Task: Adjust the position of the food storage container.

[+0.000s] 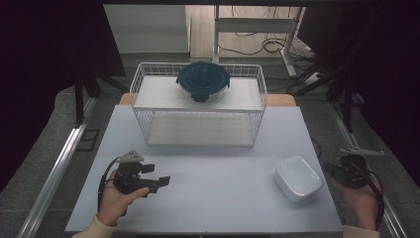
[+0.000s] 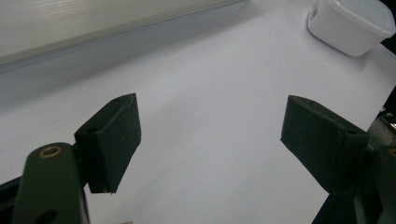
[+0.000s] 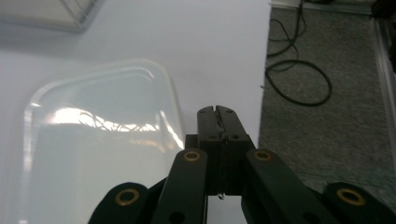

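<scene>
Left tongs (image 1: 157, 182) spread wide, empty, near desk (image 1: 208, 198) front-left corner. Right tongs (image 3: 217, 112) clenched on nothing, just beside white tub (image 1: 298, 178) at right edge. No readable writing.

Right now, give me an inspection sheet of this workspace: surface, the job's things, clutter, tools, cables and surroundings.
Surface: pale table top, flat, no spills seen.
Job's things: white lidded container near the right edge, closed; nothing grips it.
Clutter: white wire basket at the far side, with a round dark-lidded glass container on its top shelf.
Tools: left tool open over bare table, nothing between the jaws; right tool shut on nothing, beside the white container near the table's right edge.
Cables: one trails from each tool; loose loops on the floor right of the table and more behind it.
Surroundings: grey carpet, metal rails along both sides, dark curtains.
</scene>
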`<state>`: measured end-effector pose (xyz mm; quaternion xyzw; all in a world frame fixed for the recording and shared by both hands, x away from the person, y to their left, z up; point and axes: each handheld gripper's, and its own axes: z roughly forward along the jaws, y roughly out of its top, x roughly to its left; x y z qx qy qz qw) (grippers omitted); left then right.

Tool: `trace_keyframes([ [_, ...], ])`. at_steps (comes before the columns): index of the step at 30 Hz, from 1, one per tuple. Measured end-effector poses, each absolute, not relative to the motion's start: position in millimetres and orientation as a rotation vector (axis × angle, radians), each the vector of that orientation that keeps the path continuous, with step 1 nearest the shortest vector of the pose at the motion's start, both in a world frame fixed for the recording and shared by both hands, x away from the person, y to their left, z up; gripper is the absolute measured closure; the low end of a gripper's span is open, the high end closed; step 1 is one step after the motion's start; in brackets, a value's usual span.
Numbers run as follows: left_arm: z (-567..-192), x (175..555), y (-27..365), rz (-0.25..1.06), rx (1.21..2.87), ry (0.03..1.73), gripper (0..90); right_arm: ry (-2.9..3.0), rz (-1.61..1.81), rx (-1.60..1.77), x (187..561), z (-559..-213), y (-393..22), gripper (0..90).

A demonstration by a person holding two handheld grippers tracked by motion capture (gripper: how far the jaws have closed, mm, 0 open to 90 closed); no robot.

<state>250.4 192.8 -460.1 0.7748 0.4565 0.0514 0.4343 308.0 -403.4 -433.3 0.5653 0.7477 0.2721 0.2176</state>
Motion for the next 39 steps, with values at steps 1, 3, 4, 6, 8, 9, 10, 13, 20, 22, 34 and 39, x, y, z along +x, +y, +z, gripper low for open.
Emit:
trace_keyframes([
  [1,-460.1,250.2,193.0,0.128,1.929,1.137,19.4,2.074,0.728,1.565,309.0,-436.0,-403.9,89.4],
  [3,-460.1,249.9,193.4,0.13,1.928,1.139,19.4,2.089,0.687,1.569,310.7,-440.9,-405.1,89.4],
  [4,-460.2,249.7,193.7,0.129,1.927,1.139,19.4,2.098,0.685,1.573,311.5,-443.2,-405.5,89.4],
  [6,-460.4,249.7,194.4,0.132,1.929,1.14,19.4,2.121,0.709,1.573,312.6,-446.3,-405.6,89.4],
  [8,-460.6,249.7,195.0,0.131,1.928,1.14,19.4,2.135,0.691,1.571,313.7,-448.5,-404.5,89.4],
  [9,-460.7,249.6,195.2,0.129,1.926,1.142,19.4,2.141,0.685,1.573,314.1,-449.5,-403.8,89.4],
  [10,-460.7,249.7,195.5,0.13,1.925,1.143,19.4,2.148,0.684,1.57,314.3,-450.5,-403.1,89.4],
  [13,-460.7,249.7,196.0,0.129,1.923,1.144,19.5,2.17,0.681,1.57,314.4,-452.1,-399.9,89.5],
  [20,-460.6,249.2,196.2,0.133,1.924,1.145,19.5,2.219,0.633,1.538,310.3,-450.1,-384.7,89.6],
  [22,-460.6,249.1,196.3,0.134,1.923,1.145,19.5,2.235,0.623,1.526,309.2,-450.1,-378.8,89.6],
  [34,-461.1,248.8,196.7,0.134,1.925,1.146,19.5,2.335,0.633,1.484,301.7,-450.2,-348.5,89.6],
  [39,-461.8,248.8,196.4,0.13,1.927,1.147,19.5,2.362,0.629,1.46,299.0,-450.4,-339.6,89.6],
])
